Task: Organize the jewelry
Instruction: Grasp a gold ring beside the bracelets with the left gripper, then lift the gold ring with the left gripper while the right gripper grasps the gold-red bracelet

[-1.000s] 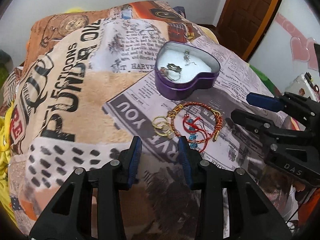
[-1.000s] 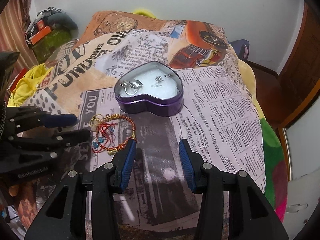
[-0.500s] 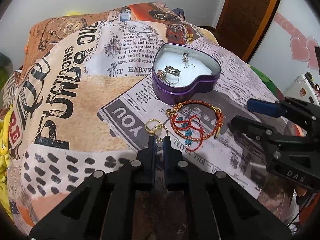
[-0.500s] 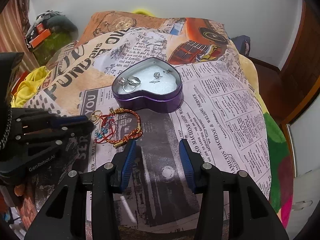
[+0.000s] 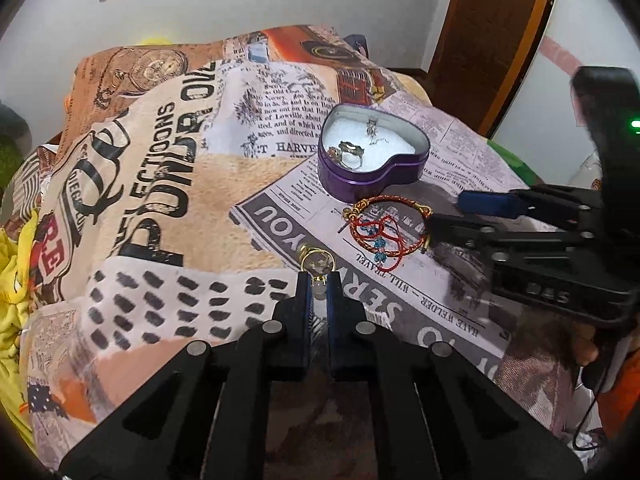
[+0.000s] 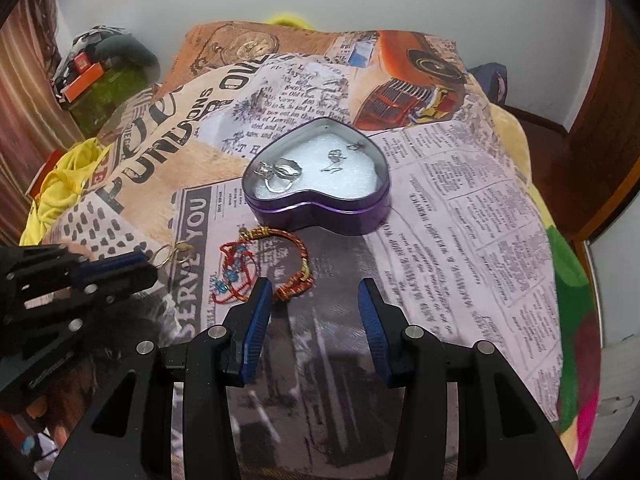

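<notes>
1. At the lower middle of the left wrist view, our left tool (image 5: 318,284) is pinched tight on the gold hoop earrings (image 5: 316,263); the rings stick out just past the blue pads, seemingly lifted off the blanket.
2. To do this step well, we judge the pinch should stay firm and the carry slow, since thin wire rings can slip or swing out of so small a hold.
3. The likely goal is the purple heart-shaped tin (image 5: 374,160), up and right of centre in that view, lid off, white padding inside with a few silver pieces already in it. We should bring the earrings over the bare padding before letting go, so they do not tangle with those pieces.
4. Between tool and tin lies the red and gold bracelet (image 5: 386,232), not yet stowed; we should pass over it without snagging its cords.
5. Our right tool (image 6: 314,308) stands partly spread and empty at the lower middle of its own view, its left pad just beside the bracelet.
6. Everything rests on a bed under a newspaper-print blanket (image 5: 168,184), soft and uneven. White walls stand behind, a brown wooden door (image 5: 492,32) at the upper right.
</notes>
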The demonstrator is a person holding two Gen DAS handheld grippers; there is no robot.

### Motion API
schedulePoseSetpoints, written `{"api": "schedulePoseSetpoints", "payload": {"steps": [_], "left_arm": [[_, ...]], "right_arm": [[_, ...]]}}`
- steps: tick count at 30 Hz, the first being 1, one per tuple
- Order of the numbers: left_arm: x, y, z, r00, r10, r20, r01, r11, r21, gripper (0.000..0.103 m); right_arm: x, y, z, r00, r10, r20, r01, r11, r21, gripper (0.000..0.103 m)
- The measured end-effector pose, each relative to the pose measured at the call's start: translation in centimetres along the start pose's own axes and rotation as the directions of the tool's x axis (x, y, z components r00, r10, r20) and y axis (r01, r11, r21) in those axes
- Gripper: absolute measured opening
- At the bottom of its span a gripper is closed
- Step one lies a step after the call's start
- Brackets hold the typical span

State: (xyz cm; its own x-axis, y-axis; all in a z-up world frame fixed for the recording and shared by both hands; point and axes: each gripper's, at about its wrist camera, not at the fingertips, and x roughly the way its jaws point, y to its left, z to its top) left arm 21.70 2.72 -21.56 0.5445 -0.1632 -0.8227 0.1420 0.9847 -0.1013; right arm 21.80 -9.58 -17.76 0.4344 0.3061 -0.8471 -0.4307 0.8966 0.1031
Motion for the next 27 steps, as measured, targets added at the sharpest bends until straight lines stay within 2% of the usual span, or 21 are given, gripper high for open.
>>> {"api": "schedulePoseSetpoints", "payload": {"steps": [7, 9, 12, 16, 27], "left_arm": [[-1.4, 0.6, 0.0, 0.999, -0.001, 0.042, 0.002, 1.000, -0.014, 0.005], [-1.3, 0.7, 0.0, 0.999, 0.003, 0.043, -0.002, 1.000, -0.020, 0.005], [-1.3, 0.9, -0.1, 0.999, 0.004, 0.040, -0.002, 1.000, -0.030, 0.005], [-1.7, 0.9, -0.2, 0.999, 0.004, 0.047, -0.003, 0.999, -0.034, 0.005], [-3.9, 0.2, 0.4, 0.996, 0.012, 0.093, -0.010, 1.000, -0.029, 0.005]], "right_arm": [[1.6, 1.4, 0.0, 1.000, -0.018, -0.015, 0.017, 0.999, -0.045, 0.039], [1.9, 1.5, -0.1, 0.999, -0.038, -0.021, 0.036, 0.997, -0.061, 0.023], [1.9, 1.3, -0.1, 0.999, -0.039, -0.021, 0.038, 0.997, -0.067, 0.011], [1.4, 1.4, -0.3, 0.998, -0.057, -0.006, 0.056, 0.996, -0.076, 0.009], [-2.7, 1.9, 0.2, 0.995, -0.029, 0.096, 0.036, 0.997, -0.065, 0.009]]}}
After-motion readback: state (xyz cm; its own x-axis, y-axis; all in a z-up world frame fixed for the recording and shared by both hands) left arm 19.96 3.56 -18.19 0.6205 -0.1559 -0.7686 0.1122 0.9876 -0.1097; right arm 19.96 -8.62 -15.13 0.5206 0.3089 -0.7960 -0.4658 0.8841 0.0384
